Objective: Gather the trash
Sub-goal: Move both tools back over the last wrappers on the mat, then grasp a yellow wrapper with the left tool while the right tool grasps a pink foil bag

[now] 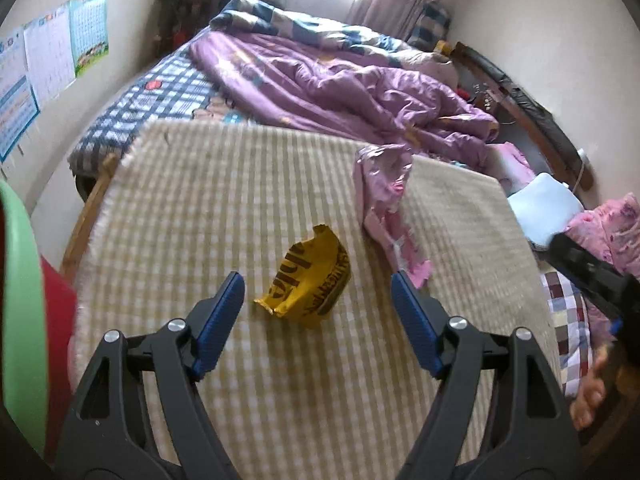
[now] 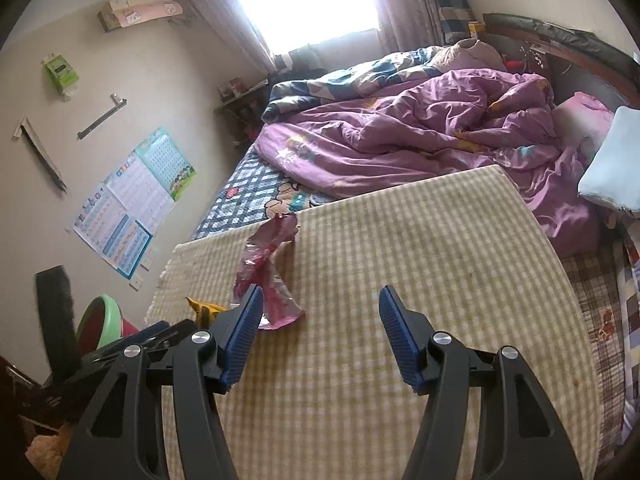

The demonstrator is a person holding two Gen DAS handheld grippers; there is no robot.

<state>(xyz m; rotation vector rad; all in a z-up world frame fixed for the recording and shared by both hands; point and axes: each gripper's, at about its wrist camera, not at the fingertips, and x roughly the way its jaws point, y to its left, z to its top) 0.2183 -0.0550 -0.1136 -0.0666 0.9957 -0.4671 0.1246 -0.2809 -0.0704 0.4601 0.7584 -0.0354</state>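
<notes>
A crumpled yellow wrapper (image 1: 308, 280) lies on the beige checked mat (image 1: 200, 200), just ahead of and between the open fingers of my left gripper (image 1: 318, 280). A torn pink wrapper (image 1: 384, 204) lies beyond it to the right. In the right wrist view the pink wrapper (image 2: 268, 272) lies by the left finger of my open, empty right gripper (image 2: 320, 300). Part of the yellow wrapper (image 2: 204, 307) shows at the left, with the left gripper's body (image 2: 152, 336) over it.
A green-rimmed red bin (image 1: 24, 300) stands at the left of the mat, also seen in the right wrist view (image 2: 100, 320). A purple duvet (image 1: 340, 88) and pillows (image 2: 612, 168) lie beyond the mat's far edge. Posters (image 2: 132, 200) hang on the left wall.
</notes>
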